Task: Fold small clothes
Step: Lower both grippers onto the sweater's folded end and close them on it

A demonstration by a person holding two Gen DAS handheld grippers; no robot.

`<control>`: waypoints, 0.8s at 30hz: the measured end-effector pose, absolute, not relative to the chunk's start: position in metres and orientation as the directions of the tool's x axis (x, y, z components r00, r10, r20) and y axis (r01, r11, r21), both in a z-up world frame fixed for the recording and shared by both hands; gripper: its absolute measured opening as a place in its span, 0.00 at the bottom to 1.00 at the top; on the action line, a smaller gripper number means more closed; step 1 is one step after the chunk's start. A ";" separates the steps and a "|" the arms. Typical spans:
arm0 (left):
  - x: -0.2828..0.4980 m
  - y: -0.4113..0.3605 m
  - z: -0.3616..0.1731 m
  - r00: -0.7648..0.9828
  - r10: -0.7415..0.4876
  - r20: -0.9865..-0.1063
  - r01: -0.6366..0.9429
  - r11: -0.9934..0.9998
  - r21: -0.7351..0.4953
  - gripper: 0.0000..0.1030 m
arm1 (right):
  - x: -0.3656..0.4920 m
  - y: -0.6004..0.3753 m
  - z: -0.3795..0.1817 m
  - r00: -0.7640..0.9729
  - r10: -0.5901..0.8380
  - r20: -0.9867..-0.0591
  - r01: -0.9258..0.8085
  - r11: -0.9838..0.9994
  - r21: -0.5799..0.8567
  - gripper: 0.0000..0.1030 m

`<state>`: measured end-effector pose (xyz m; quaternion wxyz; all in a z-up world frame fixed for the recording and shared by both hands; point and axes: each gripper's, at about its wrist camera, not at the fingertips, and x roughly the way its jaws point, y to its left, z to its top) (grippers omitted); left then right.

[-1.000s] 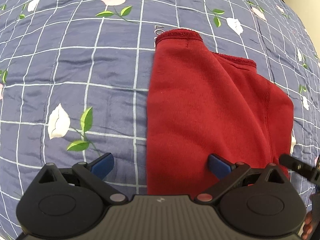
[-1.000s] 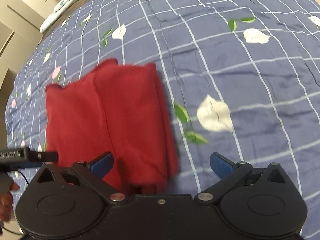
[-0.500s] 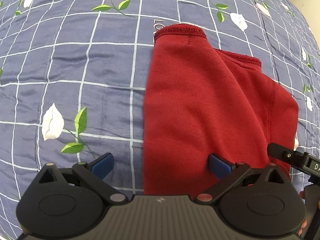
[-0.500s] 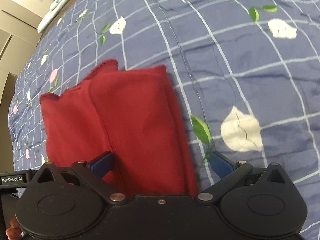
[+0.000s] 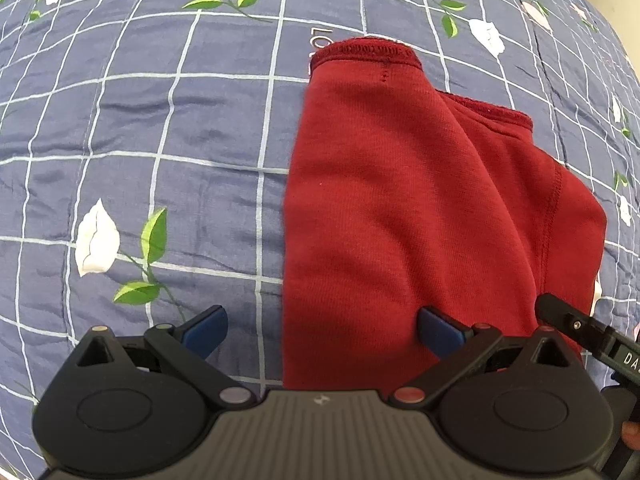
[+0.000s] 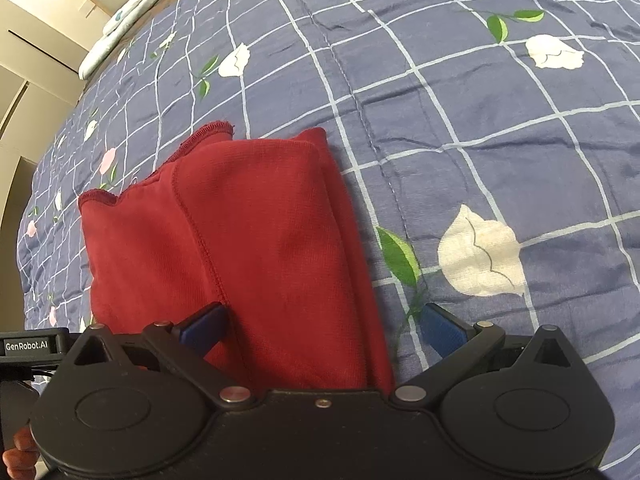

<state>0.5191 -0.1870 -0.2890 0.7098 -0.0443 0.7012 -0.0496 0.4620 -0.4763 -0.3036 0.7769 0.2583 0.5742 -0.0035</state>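
A small dark red knit garment [image 5: 420, 208] lies folded lengthwise on the quilt, hemmed openings at its far end. My left gripper [image 5: 322, 330] is open, straddling the garment's near left edge; its right fingertip [image 5: 438, 330] is over the cloth, its left fingertip over the quilt. In the right wrist view the same garment [image 6: 240, 240] runs under my right gripper [image 6: 322, 328], which is open across the near right edge. Its left fingertip [image 6: 204, 326] rests over the red cloth. Neither gripper holds anything.
A blue quilt [image 5: 160, 128] with a white grid and flower prints covers the bed. Pillows [image 6: 132, 20] and a pale cupboard [image 6: 32, 92] lie beyond its far edge. The other gripper's body [image 5: 588, 334] shows at lower right, a hand [image 6: 18, 454] at lower left.
Both grippers have moved in over the garment's near end, so it fills more of each view. The right gripper shifted left until the cloth edge lies between its open fingers.
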 end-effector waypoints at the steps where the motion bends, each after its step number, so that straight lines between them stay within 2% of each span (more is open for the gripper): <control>1: 0.518 -0.186 -0.290 0.010 -0.135 -0.991 0.004 0.991 -0.135 1.00 | 0.461 -0.476 -0.304 0.344 0.289 -0.893 0.301 0.867 0.396 1.00; 14: 0.516 -0.181 -0.286 -0.013 -0.137 -0.991 -0.062 0.989 -0.136 0.99 | 0.472 -0.471 -0.302 0.282 0.278 -0.918 0.295 0.886 0.359 1.00; 17: 0.514 -0.182 -0.283 -0.011 -0.154 -0.988 -0.066 0.986 -0.153 0.89 | 0.474 -0.467 -0.299 0.269 0.258 -0.928 0.309 0.890 0.337 0.99; 20: 0.512 -0.183 -0.277 0.002 -0.177 -0.984 -0.068 0.982 -0.177 0.74 | 0.472 -0.464 -0.295 0.276 0.253 -0.927 0.312 0.889 0.336 0.89; 22: 0.511 -0.187 -0.274 0.011 -0.171 -0.985 -0.071 0.983 -0.171 0.70 | 0.469 -0.462 -0.291 0.289 0.271 -0.918 0.308 0.882 0.357 0.74; 23: 0.511 -0.189 -0.273 0.015 -0.165 -0.986 -0.070 0.984 -0.165 0.68 | 0.469 -0.462 -0.289 0.293 0.276 -0.915 0.302 0.882 0.362 0.71; 24: 0.510 -0.190 -0.271 0.020 -0.158 -0.987 -0.067 0.985 -0.159 0.65 | 0.468 -0.460 -0.286 0.293 0.275 -0.916 0.293 0.886 0.360 0.63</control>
